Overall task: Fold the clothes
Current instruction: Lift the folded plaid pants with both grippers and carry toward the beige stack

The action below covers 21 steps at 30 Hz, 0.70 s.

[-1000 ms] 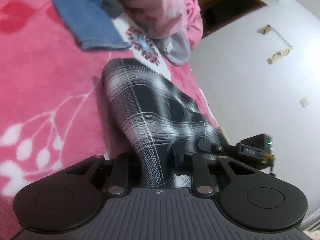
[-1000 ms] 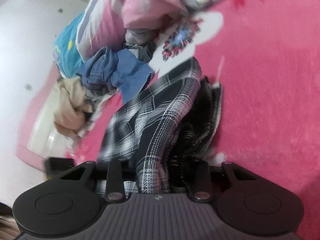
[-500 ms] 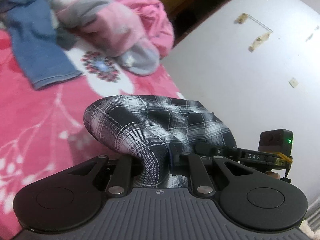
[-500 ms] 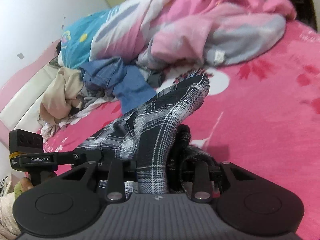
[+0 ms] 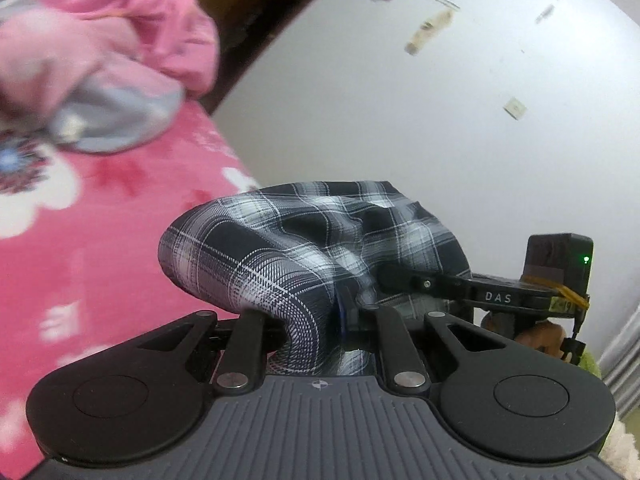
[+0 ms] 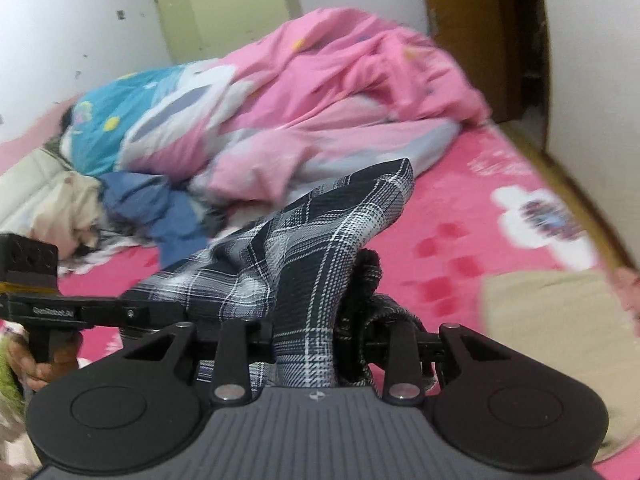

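- Plaid garment [image 5: 304,236] hangs bunched at lower centre of both frames, above the pink bed [image 5: 100,220].
- Left tool [image 5: 316,320] pinches one end of it.
- Right tool [image 6: 320,344] pinches the other end.

- A home bedroom is showing: a bed [image 6: 460,216] is lying under a pink flowered blanket.
- A pink quilt [image 6: 340,92] is lying bunched beside loose clothes [image 6: 152,204].
- A wooden door frame [image 6: 472,32] is standing behind.
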{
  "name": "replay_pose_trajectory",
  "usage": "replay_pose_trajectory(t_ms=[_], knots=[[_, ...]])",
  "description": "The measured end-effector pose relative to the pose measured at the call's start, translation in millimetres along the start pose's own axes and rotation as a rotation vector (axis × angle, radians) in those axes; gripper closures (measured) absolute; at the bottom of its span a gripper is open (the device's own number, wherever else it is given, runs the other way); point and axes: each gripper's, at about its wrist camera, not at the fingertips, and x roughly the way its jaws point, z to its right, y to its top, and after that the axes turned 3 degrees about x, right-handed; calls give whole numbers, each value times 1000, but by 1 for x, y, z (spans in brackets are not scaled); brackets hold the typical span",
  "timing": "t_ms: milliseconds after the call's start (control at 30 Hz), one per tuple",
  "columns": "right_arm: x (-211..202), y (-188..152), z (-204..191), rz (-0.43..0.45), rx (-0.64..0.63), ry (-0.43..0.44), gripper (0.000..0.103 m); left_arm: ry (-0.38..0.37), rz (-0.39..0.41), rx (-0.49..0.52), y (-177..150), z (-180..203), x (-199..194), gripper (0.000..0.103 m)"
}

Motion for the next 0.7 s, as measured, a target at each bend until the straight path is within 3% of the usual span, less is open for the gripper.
replay_pose_trajectory(t_ms=[367,700], knots=[[-7,33,124,-14,-32,-120,69,-62,-79,-3,19,25,139,89],[13,40,214,-88,-33,-87,69,-134,-158,-19,5,26,215,89]])
